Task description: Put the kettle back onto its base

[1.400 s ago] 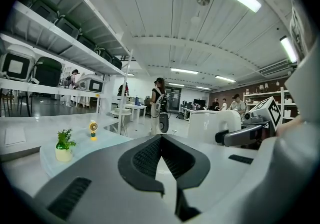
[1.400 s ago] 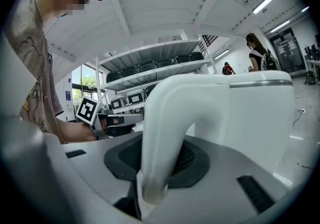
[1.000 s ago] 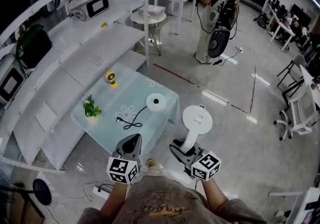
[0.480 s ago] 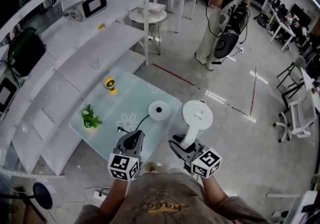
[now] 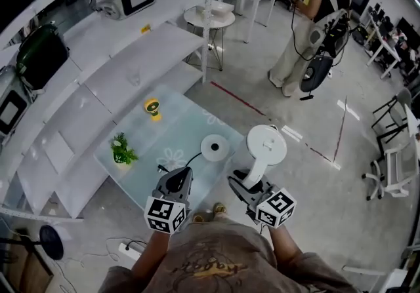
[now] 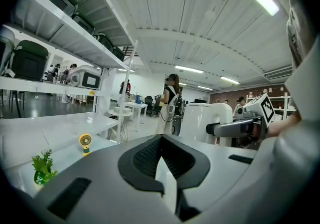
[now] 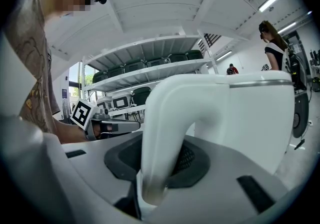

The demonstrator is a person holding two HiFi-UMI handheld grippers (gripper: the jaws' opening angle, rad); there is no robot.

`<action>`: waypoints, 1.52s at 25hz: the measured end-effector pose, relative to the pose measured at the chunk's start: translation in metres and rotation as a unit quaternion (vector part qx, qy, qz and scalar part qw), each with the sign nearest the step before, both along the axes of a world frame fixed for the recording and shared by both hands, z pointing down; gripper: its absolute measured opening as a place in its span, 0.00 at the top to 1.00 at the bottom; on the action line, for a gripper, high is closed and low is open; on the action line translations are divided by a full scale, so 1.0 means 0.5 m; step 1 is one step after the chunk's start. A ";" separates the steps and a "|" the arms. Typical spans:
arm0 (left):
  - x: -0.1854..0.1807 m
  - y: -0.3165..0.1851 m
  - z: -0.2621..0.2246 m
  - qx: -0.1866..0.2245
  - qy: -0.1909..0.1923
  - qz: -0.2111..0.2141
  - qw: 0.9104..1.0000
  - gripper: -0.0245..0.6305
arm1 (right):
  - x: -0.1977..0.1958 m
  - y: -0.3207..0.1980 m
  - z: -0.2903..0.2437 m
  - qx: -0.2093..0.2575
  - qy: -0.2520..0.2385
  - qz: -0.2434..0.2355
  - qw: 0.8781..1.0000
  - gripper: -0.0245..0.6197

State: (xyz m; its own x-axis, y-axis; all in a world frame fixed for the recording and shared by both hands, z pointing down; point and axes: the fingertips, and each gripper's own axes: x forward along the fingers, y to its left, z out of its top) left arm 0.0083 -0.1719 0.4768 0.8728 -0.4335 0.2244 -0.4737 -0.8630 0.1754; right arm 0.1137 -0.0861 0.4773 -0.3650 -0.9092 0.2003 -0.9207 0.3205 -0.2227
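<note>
My right gripper [image 5: 240, 185] is shut on the curved handle [image 7: 162, 133] of the white kettle [image 5: 266, 147], holding it upright in the air just off the near right corner of the low glass table [image 5: 172, 129]. The round white base [image 5: 214, 148] lies on that table, left of the kettle, with its black cord [image 5: 176, 162] trailing leftward. My left gripper [image 5: 176, 182] hovers over the table's near edge with its jaws together and nothing in them. The left gripper view shows the kettle [image 6: 205, 120] to the right.
On the table stand a small yellow fan [image 5: 153, 108] and a little green plant [image 5: 122, 149]. Long white shelves [image 5: 125, 62] run behind and to the left. A person [image 5: 314, 19] stands far back. An office chair [image 5: 392, 177] is at the right, a power strip [image 5: 128, 250] on the floor.
Both grippers and the kettle have moved forward toward the glass table; the kettle is now closer to the base. The grips are unchanged.
</note>
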 end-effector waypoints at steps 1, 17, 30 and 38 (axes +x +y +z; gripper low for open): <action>0.002 0.000 0.001 -0.001 -0.001 -0.004 1.000 0.93 | 0.005 -0.004 0.002 -0.001 0.001 -0.005 1.000 0.80; -0.015 -0.045 0.003 -0.004 -0.022 -0.074 0.997 0.93 | 0.027 -0.123 0.035 -0.005 0.010 -0.086 0.996 0.80; -0.039 -0.060 0.022 -0.021 -0.043 -0.118 0.992 0.93 | 0.003 -0.225 0.105 -0.008 0.020 -0.147 0.989 0.80; -0.055 -0.071 0.033 -0.039 -0.046 -0.152 0.987 0.93 | -0.011 -0.273 0.173 -0.021 0.037 -0.181 0.983 0.80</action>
